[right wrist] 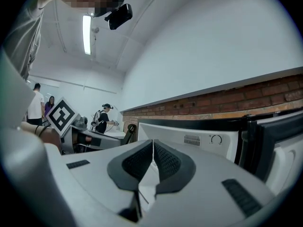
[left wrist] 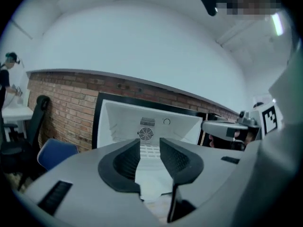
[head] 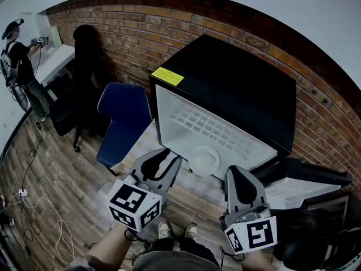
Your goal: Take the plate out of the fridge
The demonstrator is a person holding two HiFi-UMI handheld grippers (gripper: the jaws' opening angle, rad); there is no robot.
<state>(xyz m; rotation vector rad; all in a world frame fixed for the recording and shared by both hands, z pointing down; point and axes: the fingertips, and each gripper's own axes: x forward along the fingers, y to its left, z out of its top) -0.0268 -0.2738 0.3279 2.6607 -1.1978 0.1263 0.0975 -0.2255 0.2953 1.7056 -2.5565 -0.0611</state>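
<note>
A small black fridge (head: 237, 89) stands open on the floor against the brick wall, its white inside facing me. On the fridge's floor near the front lies a white plate (head: 204, 158). My left gripper (head: 169, 156) hovers just in front of the fridge's lower left, a short way left of the plate. Its jaws stand apart with nothing between them (left wrist: 150, 143). My right gripper (head: 241, 173) is to the plate's right, in front of the fridge, with its jaws closed together and empty (right wrist: 153, 143). The plate does not show in either gripper view.
The fridge door (head: 316, 186) hangs open to the right. A blue chair (head: 121, 120) stands close to the fridge's left, with a black office chair (head: 84, 55) behind it. A person (head: 17, 55) works at a far desk. Cables (head: 39, 208) lie on the wooden floor.
</note>
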